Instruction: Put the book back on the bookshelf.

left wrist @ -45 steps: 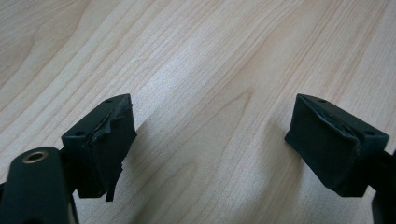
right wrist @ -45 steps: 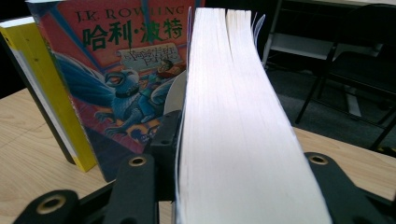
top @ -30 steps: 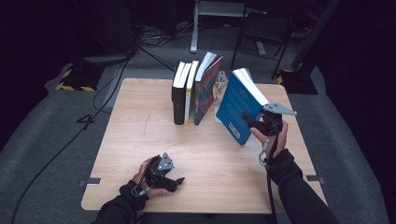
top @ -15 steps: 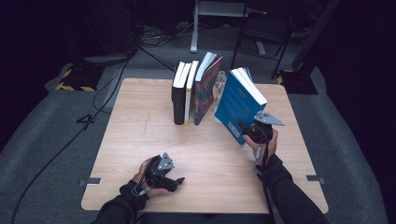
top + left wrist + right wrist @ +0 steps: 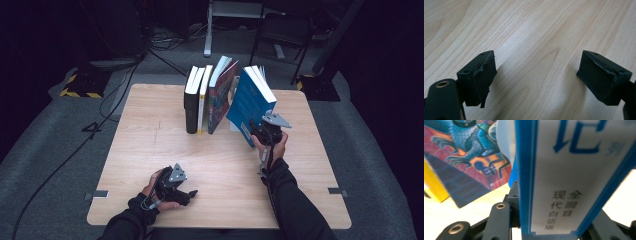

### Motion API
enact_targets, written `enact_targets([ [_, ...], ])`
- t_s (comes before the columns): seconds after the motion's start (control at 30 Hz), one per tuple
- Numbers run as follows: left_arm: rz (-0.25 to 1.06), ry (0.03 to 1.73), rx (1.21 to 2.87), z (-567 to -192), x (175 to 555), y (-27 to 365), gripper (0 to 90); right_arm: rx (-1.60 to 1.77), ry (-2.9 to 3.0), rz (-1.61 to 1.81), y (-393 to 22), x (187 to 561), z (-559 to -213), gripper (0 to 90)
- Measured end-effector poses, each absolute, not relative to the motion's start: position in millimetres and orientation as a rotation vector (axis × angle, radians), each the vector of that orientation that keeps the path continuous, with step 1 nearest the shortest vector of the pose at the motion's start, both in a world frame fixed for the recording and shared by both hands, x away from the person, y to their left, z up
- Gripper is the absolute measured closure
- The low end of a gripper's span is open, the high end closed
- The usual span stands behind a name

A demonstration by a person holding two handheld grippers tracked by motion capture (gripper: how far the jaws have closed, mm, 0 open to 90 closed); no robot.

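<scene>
A thick blue book (image 5: 250, 102) leans tilted on the table (image 5: 150, 150), right of a row of standing books. My right gripper (image 5: 264, 131) is shut on its lower spine end; its jaws have just been closing with the book between them. In the right gripper view the blue-and-white spine (image 5: 564, 182) rises between the jaws of the right gripper (image 5: 556, 215). My left gripper (image 5: 185, 192) rests near the table's front edge, held by a hand. It stands open over bare wood, nothing between the jaws of the left gripper (image 5: 541, 77).
The row has a black book (image 5: 191, 105), a yellow-and-white book (image 5: 202, 100) and a colourful illustrated book (image 5: 220, 95) (image 5: 466, 165) that leans right. Cables and a chair (image 5: 280, 35) stand on the dark floor beyond the table.
The right hand has moved left and down with the blue book, bringing it closer to the row. The left hand has kept still.
</scene>
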State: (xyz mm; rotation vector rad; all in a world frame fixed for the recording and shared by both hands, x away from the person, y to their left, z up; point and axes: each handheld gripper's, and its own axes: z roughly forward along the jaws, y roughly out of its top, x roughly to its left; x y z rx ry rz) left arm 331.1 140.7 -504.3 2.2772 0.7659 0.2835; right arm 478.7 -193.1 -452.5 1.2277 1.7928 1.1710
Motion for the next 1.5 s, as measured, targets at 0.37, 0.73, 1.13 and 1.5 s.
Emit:
enact_targets([
  [0.37, 0.286, 0.764, 2.275, -504.5, 330.5, 140.8, 15.2, 1.267, 1.678, 1.185, -186.1, 470.2, -458.4, 60.4],
  [0.73, 0.286, 0.760, 2.277, -504.5, 329.9, 141.3, 15.2, 1.269, 1.648, 1.184, -187.2, 452.4, -460.2, 60.4],
  [1.13, 0.277, 0.753, 2.279, -504.4, 331.5, 140.0, 14.9, 1.279, 1.625, 1.180, -178.8, 467.2, -460.2, 60.3],
  [1.5, 0.280, 0.755, 2.277, -504.5, 331.1, 139.8, 15.2, 1.287, 1.682, 1.192, -181.9, 484.1, -457.3, 59.2],
])
